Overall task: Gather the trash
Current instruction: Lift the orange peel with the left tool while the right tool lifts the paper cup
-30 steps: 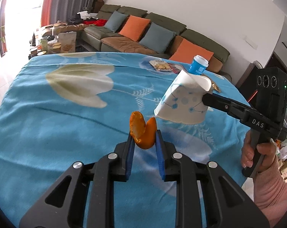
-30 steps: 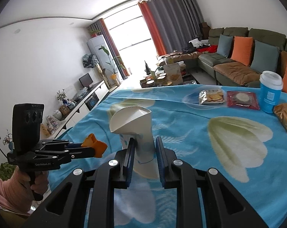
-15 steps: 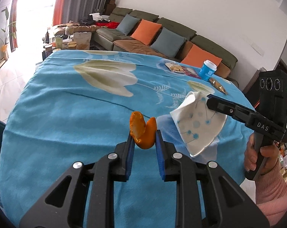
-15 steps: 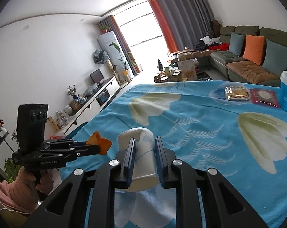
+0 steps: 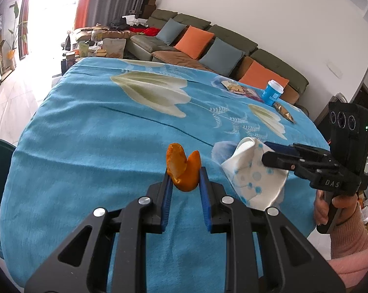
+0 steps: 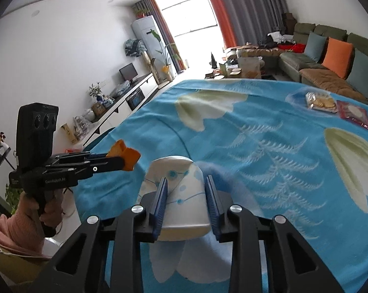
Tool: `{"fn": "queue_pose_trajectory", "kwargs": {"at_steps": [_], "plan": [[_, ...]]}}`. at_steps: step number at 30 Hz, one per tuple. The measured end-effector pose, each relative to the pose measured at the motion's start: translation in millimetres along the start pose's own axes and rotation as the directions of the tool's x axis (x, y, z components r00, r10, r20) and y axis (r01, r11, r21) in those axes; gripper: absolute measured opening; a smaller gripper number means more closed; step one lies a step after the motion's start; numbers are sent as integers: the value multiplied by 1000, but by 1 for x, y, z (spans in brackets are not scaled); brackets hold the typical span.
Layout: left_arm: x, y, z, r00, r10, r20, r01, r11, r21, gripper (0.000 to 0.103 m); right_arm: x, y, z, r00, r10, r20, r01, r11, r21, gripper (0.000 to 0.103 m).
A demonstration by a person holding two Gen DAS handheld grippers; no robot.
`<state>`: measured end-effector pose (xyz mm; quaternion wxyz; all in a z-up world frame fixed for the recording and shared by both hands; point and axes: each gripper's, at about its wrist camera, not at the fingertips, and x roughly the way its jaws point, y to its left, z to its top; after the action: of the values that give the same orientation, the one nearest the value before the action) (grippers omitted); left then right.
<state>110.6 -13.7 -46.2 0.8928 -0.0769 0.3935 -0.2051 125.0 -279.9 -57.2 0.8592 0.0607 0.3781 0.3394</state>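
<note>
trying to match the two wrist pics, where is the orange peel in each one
Left wrist view: the orange peel sits at centre, pinched between the near tongs.
Right wrist view: the same peel is at mid-left, at the tip of the other tongs.
Shared landmark: the crumpled paper cup.

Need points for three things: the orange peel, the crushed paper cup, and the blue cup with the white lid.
orange peel (image 5: 184, 171), left wrist view, on its lower lobe between the pads.
crushed paper cup (image 6: 184, 195), right wrist view, on its printed side wall.
blue cup with the white lid (image 5: 271, 95), left wrist view, on its blue body.
</note>
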Motion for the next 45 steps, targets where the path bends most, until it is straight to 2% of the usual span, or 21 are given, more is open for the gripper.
{"fn": "queue_pose_trajectory", "kwargs": {"at_steps": [7,11,15,17,20,22,25,27,29,38,45], "plan": [[-6,1,-1,1000,10,15,-10,1000,2,22,-6,5,-1,1000,11,25,-11,1000,-2,23],[-11,3,-2,1000,12,25,-12,1000,0,22,-12,16,2,997,-23,77,26,999,-41,22],[-14,3,-4,1000,9,29,-9,1000,0,22,-5,27,3,998,-31,46,35,995,-92,23],[-14,3,-5,1000,8,28,-8,1000,-1,22,1,31,3,999,-28,19,30,994,-107,28],[-14,4,-6,1000,5,26,-5,1000,-3,22,9,30,0,999,-30,-14,29,995,-97,45],[-15,5,-7,1000,4,25,-4,1000,-4,22,15,25,-2,999,-16,-40,13,997,-71,46],[-15,5,-8,1000,5,25,-5,1000,-5,22,17,16,-5,998,31,-57,-33,999,-20,42],[-15,6,-8,1000,7,25,-6,1000,-9,22,14,12,-5,998,53,-43,-53,999,6,33],[-16,7,-9,1000,8,26,-8,1000,-10,22,11,11,-4,997,70,-28,-70,997,14,29],[-24,9,-10,999,25,43,-25,1000,0,22,5,23,5,996,83,14,-82,997,-8,23],[-37,10,-9,997,50,66,-51,999,7,22,7,31,15,994,101,45,-101,995,-6,22]]}}
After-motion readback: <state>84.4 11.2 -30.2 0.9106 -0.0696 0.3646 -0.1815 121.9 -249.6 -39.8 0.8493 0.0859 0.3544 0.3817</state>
